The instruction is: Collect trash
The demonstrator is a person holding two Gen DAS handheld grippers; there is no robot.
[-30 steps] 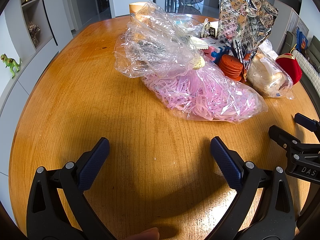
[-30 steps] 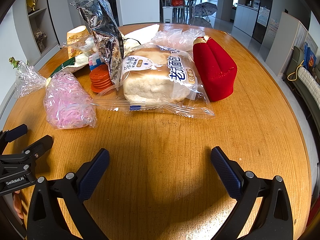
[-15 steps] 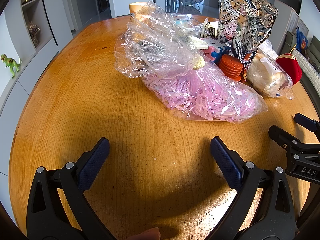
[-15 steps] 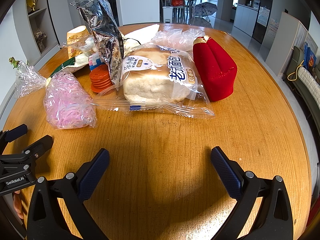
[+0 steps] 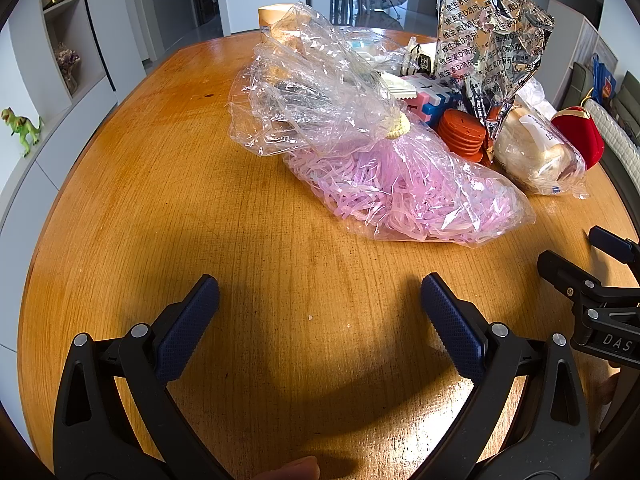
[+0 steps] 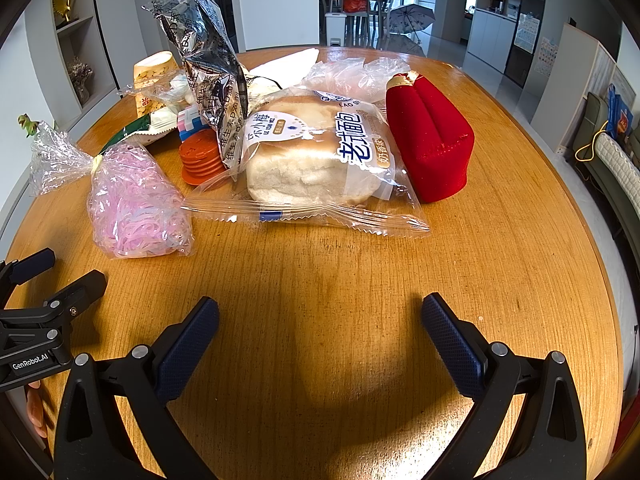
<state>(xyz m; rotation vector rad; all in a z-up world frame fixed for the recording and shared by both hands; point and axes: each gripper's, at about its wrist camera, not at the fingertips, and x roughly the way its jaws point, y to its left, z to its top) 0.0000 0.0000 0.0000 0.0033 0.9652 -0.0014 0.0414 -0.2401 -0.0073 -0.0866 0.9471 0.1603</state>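
A clear bag of pink paper shreds lies on the round wooden table, ahead of my open, empty left gripper; it also shows in the right wrist view. A crumpled silver foil bag stands behind it, also in the right wrist view. A bagged bread loaf lies ahead of my open, empty right gripper. The right gripper shows at the left wrist view's right edge; the left gripper shows at the right wrist view's left edge.
A red velvet box sits right of the bread. Orange discs, a pink-and-blue block toy, a paper cup and clear plastic wrap crowd the back. Shelves with a toy dinosaur stand left.
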